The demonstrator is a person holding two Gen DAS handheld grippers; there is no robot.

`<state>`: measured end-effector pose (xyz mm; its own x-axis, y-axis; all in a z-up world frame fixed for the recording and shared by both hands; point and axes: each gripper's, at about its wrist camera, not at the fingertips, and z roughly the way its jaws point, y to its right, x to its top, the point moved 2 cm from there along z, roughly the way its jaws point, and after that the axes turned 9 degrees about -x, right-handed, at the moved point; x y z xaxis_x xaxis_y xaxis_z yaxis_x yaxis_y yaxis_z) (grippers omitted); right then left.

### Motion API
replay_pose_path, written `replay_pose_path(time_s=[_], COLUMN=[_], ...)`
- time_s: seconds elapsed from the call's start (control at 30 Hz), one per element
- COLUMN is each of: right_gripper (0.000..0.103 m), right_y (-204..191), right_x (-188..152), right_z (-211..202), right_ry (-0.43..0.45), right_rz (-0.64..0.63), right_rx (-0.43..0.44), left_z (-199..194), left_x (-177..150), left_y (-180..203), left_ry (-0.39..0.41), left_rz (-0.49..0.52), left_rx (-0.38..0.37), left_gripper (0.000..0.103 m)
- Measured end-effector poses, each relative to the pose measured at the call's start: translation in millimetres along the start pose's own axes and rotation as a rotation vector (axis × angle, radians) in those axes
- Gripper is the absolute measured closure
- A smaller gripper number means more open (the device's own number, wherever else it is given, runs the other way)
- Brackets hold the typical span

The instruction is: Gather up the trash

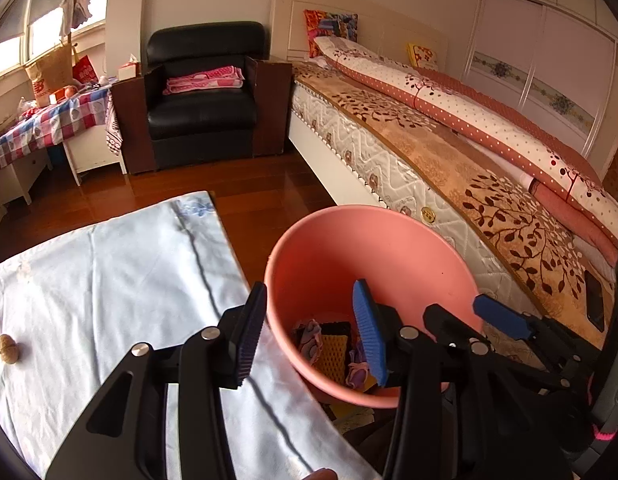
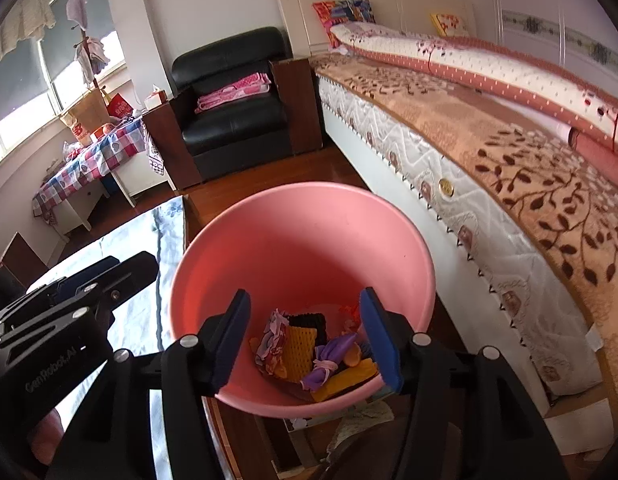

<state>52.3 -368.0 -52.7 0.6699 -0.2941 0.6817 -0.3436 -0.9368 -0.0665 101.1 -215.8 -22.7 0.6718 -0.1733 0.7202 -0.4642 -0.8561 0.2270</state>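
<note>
Two hand-held tools hang with jaws spread over the edge of a cloth-covered worktop (image 1: pixel 121 280), neither gripping anything. The left tool (image 1: pixel 309 334) straddles the rim of a pink bin (image 1: pixel 373 248), one finger over the pale blue cloth and the other over the bin's mouth, its pads apart and empty. The right tool (image 2: pixel 309 338), seen from its own camera, is poised above the same bin (image 2: pixel 305 240), its blue pads released with only air between them. At the bottom of the bin lies the collected trash (image 2: pixel 313 350): a yellow foam net, purple and pink wrappers, orange scraps and a dark piece, heaped together. Two walnuts (image 1: pixel 8 347) sit on the cloth at the worktop's far left edge, well apart from the bin. The bin stands on a reddish wooden floor (image 1: pixel 261 188) between the worktop and a bed (image 1: pixel 449 152) draped in a leaf-patterned blanket. Farther back, a black armchair (image 1: pixel 205 92) holds a folded pink towel, and a side table (image 1: pixel 49 120) with a checked cloth stands under the window.
</note>
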Motion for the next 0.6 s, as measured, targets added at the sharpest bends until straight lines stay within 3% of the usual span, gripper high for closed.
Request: replay_pose_path(time_s=[0.6], right_gripper=[0.032], right_y=[-33.4], right_x=[-14.3], right_z=[-58.7], right_ry=[0.115], right_rz=[-0.042], right_rx=[-0.035], left_z=[-67.6], left_x=[-16.3], left_y=[-18.1], left_ry=[0.113], left_rz=[-0.008], left_rx=[0.04], left_gripper=[0.058])
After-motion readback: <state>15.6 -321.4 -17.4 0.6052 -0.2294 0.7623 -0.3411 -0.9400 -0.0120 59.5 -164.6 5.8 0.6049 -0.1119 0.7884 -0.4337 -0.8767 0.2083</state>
